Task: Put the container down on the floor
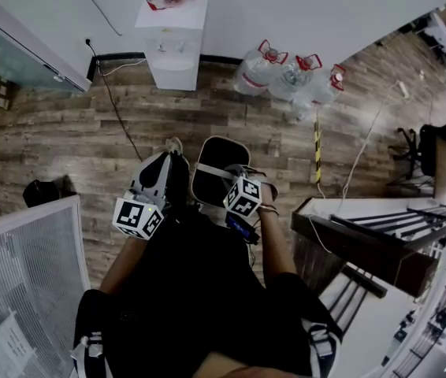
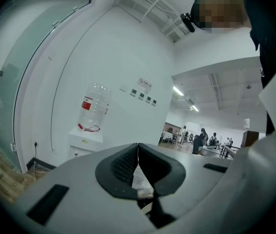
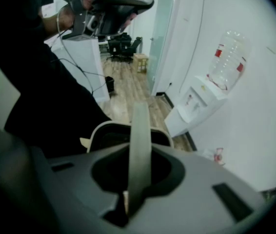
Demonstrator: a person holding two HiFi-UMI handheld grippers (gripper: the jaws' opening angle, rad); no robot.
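Wood floor (image 1: 65, 148), white wall (image 1: 325, 6) — water dispenser (image 1: 172, 50) w/ spare jugs (image 1: 290, 73) beside.

My head camera sits high up and looks steeply down. The left claw (image 2: 137, 155) camera sits close behind its jaws, looking ahead and up. The right claw (image 3: 139, 152) camera looks ahead and down. All three see the water dispenser (image 1: 174, 53) ahead of the claws.
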